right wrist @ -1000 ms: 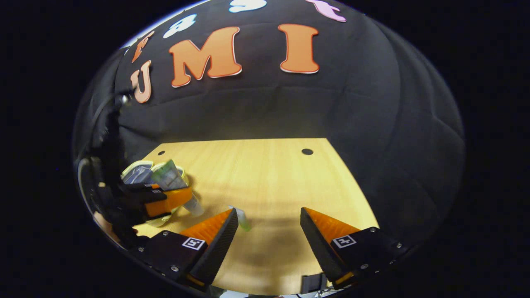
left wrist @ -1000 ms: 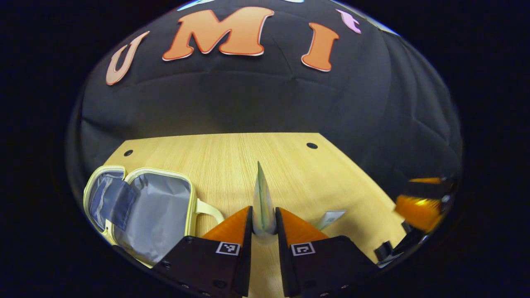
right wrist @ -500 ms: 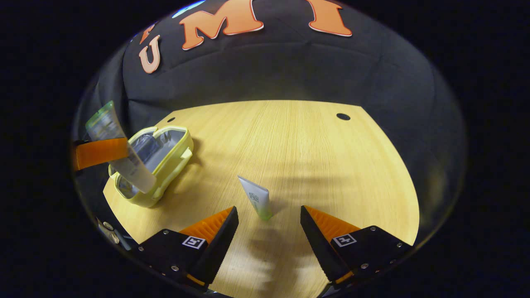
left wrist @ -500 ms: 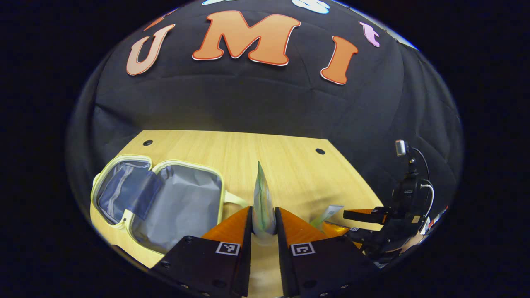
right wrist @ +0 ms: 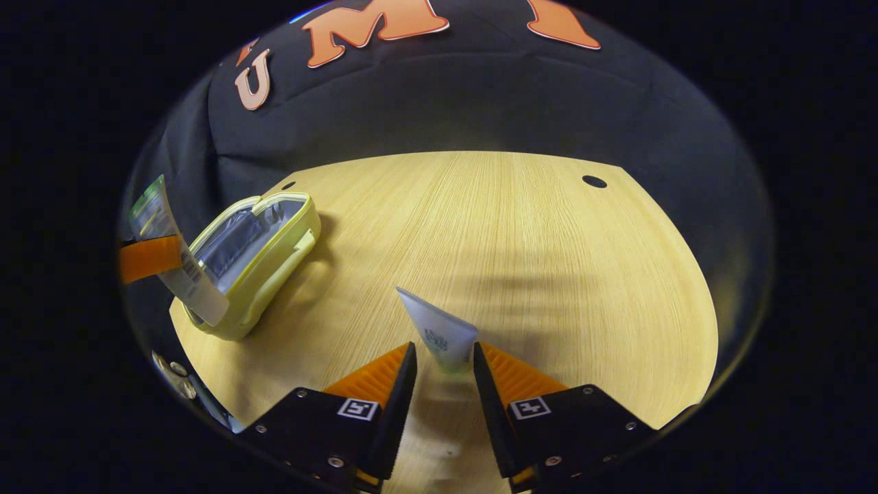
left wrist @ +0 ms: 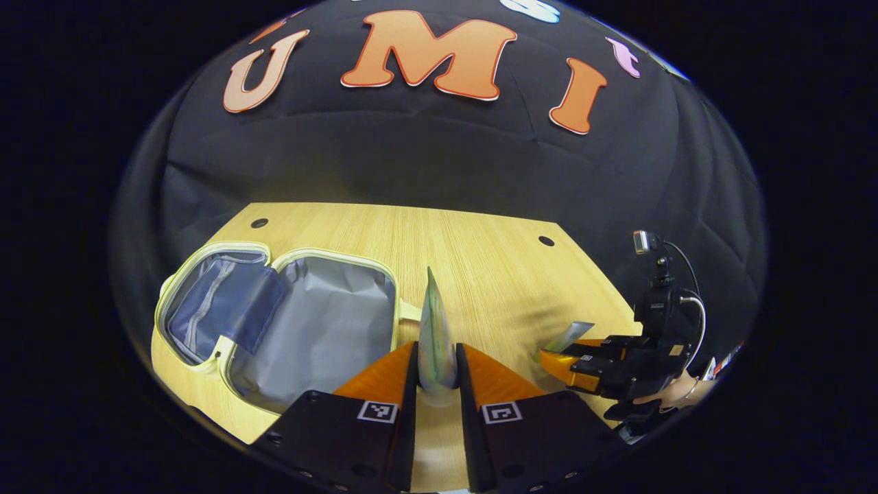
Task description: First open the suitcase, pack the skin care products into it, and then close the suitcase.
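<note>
Suitcase (left wrist: 274, 322) lining visible from left claw (left wrist: 437, 374).

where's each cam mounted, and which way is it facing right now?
Left gripper view: rides the left gripper, looking along its fingers, which are shut on a tube; faces the open suitcase and the booth wall; right gripper and a hand show far right.
Right gripper view: rides the right gripper, angled down at the table; its fingers flank a standing tube.
Shared: suitcase, table, both tubes.
</note>
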{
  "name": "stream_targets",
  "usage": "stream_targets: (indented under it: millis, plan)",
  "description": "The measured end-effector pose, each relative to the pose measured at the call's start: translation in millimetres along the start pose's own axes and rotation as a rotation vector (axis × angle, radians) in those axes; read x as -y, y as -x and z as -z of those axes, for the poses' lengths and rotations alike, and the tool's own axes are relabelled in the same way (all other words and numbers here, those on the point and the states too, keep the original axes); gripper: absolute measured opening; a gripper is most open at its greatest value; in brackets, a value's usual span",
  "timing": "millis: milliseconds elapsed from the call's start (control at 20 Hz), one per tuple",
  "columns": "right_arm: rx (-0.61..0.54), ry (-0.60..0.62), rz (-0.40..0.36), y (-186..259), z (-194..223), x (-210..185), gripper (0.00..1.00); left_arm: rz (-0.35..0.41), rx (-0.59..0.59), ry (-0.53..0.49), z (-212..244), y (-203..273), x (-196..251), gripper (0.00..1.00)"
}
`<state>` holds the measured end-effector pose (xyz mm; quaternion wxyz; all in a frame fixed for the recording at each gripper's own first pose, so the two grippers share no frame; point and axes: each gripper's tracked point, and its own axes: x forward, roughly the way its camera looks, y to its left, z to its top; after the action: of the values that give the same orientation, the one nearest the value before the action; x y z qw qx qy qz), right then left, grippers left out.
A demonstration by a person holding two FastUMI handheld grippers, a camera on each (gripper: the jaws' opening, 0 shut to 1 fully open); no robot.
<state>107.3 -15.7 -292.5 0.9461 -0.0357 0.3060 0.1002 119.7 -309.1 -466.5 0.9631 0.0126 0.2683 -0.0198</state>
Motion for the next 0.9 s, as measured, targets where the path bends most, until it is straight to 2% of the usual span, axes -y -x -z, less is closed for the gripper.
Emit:
stream_targets:
  millis: [50, 100, 200, 450, 500, 550, 600, 900]
  plan:
    - [-0.003, 0.000, 0.008, -0.7, 0.5, 1.8, 0.51, 0.000, -0.005, -0.004, 0.7, 0.2, -2.8, 0.29]
    - [-0.003, -0.002, 0.008, 0.1, -0.1, 2.4, 0.39, 0.002, -0.007, -0.003, -0.8, 0.3, -5.1, 0.30]
    - [0.006, -0.018, 0.002, 3.7, -4.2, 0.8, 0.34, 0.010, -0.003, 0.007, -3.5, 3.1, -8.9, 0.30]
    - [0.045, -0.056, 0.004, 23.2, -26.2, -9.4, 0.33, 0.040, 0.007, -0.004, -14.3, 18.4, -22.2, 0.30]
    - [0.052, -0.067, -0.004, 30.0, -30.6, -16.0, 0.28, 0.053, 0.004, 0.001, -17.3, 23.8, -26.4, 0.29]
    - [0.052, -0.072, -0.015, 35.9, -34.1, -24.0, 0.33, 0.068, -0.001, 0.002, -19.4, 30.1, -30.6, 0.30]
    - [0.053, -0.072, -0.022, 42.7, -37.2, -31.3, 0.33, 0.081, -0.006, -0.002, -23.0, 36.0, -36.8, 0.30]
    - [0.117, -0.066, -0.063, 83.5, -67.5, -88.6, 0.33, 0.099, -0.121, -0.080, -33.5, 62.3, -104.9, 0.30]
